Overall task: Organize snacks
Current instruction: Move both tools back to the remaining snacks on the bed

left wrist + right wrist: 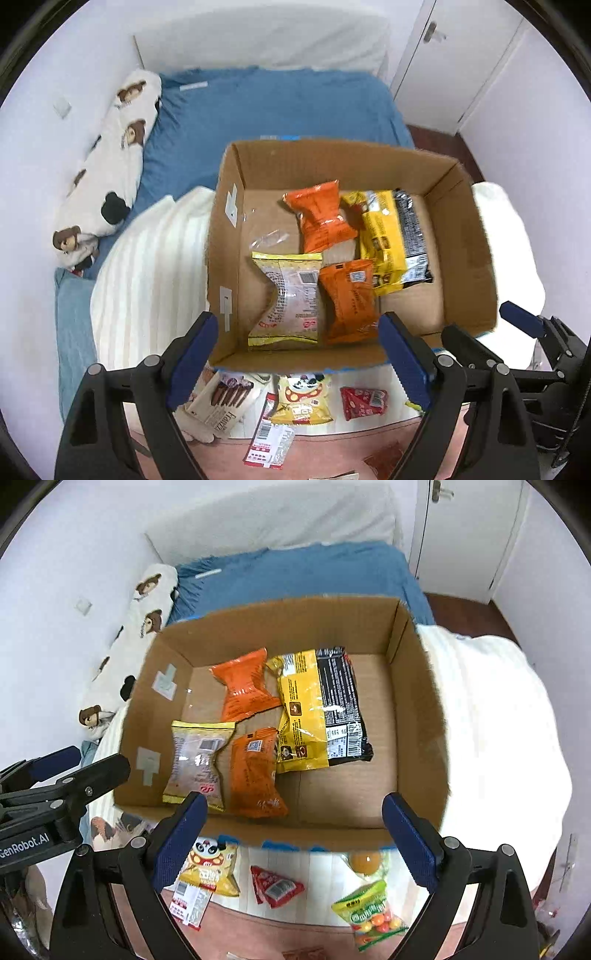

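An open cardboard box (465, 236) (417, 701) stands on the bed. It holds two orange packs (321, 218) (255, 771), a pale yellow-edged pack (291, 295) (199, 760) and a yellow-and-black pack (391, 236) (321, 709). My left gripper (299, 332) is open and empty above the box's near wall. My right gripper (295, 812) is open and empty above the near wall too; it also shows at the right of the left wrist view (491, 321). Loose snacks lie before the box: a panda pack (303, 398) (210, 864), a red triangle pack (364, 402) (275, 886), a green candy bag (369, 912).
A white striped blanket (147, 266) (491, 738) lies under and around the box. A bear-print pillow (110, 155) lies at the left by the wall. A chocolate biscuit box (225, 402) and a red-white wrapper (269, 439) lie near the front. An orange ball (365, 862) sits by the box.
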`<state>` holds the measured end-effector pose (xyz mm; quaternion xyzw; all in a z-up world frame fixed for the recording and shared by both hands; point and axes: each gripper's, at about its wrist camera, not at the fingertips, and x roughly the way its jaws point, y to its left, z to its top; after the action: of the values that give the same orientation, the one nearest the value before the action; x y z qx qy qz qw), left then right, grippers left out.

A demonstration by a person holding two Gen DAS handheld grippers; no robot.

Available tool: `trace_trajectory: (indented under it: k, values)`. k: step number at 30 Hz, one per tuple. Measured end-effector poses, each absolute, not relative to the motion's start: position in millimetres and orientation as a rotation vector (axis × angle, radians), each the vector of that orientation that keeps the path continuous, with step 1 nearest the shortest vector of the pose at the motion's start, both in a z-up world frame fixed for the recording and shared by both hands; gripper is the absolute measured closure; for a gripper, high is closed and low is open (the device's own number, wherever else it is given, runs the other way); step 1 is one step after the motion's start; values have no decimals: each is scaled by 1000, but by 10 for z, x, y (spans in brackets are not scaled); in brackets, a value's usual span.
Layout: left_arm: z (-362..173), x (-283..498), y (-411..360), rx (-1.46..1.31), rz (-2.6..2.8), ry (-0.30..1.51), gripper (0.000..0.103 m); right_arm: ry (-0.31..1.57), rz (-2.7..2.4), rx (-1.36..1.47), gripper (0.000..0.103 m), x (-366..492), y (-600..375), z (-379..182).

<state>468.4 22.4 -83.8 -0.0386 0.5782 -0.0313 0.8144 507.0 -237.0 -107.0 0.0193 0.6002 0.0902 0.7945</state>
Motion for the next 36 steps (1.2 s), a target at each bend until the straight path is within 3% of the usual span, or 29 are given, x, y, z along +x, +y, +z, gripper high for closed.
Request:
trace_trajectory:
  k: [9, 15, 20, 27, 36]
  values:
    - [-483, 3991, 191, -96, -56, 1102, 15, 1207, 222, 69, 5, 4449, -2536, -603]
    - [-662, 3471, 209, -159, -35, 1131, 15, 1243, 251, 117, 5, 3921, -2675, -658]
    - [-1052, 3080, 162, -171, -2, 1207, 15, 1319, 245, 115, 5, 3494, -2791, -987]
    - [-1877, 2627, 77, -110, 67, 1367, 15, 1519, 215, 109, 6, 2975, -2931, -1891]
    - [-2477, 2304, 93, -108, 123, 1496, 15, 1690, 169, 60, 8, 2633, -2936, -2814]
